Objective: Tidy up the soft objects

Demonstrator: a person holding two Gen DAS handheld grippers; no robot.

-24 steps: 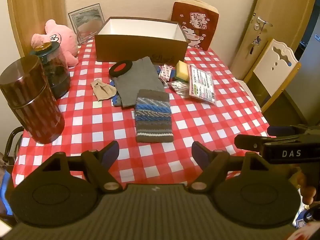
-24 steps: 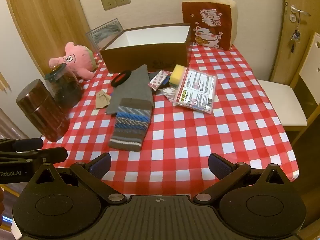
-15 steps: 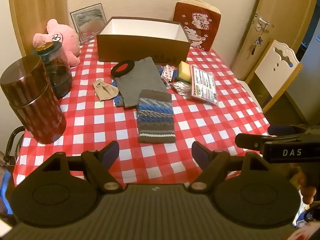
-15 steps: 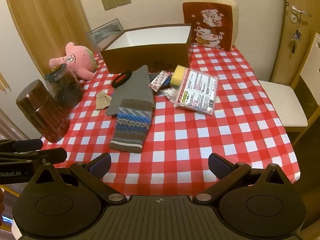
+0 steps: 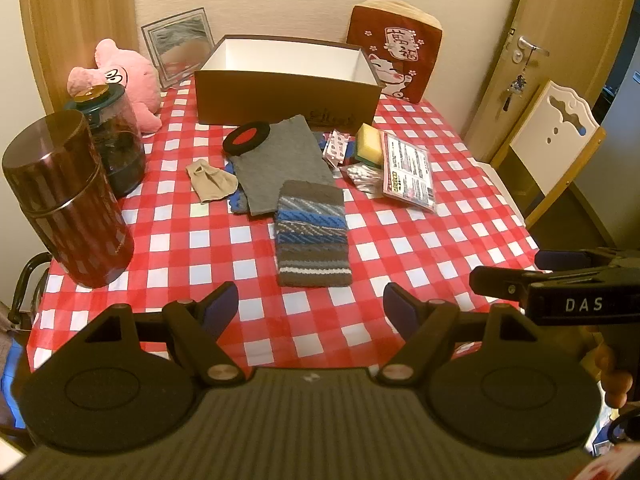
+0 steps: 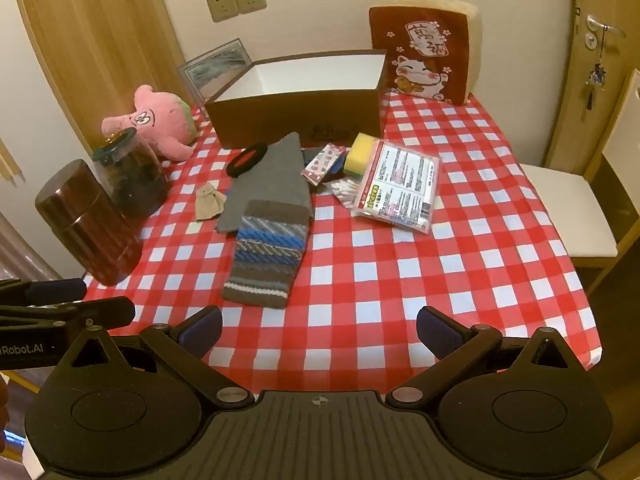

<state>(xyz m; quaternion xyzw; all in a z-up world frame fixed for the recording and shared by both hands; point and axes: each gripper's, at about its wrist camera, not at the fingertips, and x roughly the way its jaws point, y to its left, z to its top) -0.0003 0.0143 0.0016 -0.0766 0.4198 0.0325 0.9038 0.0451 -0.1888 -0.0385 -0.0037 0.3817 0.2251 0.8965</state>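
Note:
A striped knit cloth (image 5: 310,232) (image 6: 268,254) lies mid-table, partly over a grey cloth (image 5: 280,160) (image 6: 272,180). A beige sock (image 5: 210,176) (image 6: 209,200) lies to their left, a black-and-red round pad (image 5: 246,137) behind. A pink plush (image 5: 120,80) (image 6: 160,124) sits at the back left, a yellow sponge (image 5: 369,142) (image 6: 360,156) near an open brown box (image 5: 286,98) (image 6: 296,116). A red cat cushion (image 5: 396,60) (image 6: 424,52) leans on the wall. My left gripper (image 5: 310,304) and right gripper (image 6: 318,326) hang open over the table's near edge, holding nothing.
Two dark jars (image 5: 64,196) (image 5: 116,136) stand at the left edge. A printed packet (image 5: 408,170), cotton swabs (image 5: 362,174) and a small pack (image 5: 335,150) lie right of the cloths. A picture frame (image 5: 178,46) leans on the wall. A white chair (image 6: 568,208) stands at the right.
Both views have drifted slightly, so the table's objects sit a little lower in frame. Both grippers stay open and nothing on the table has moved.

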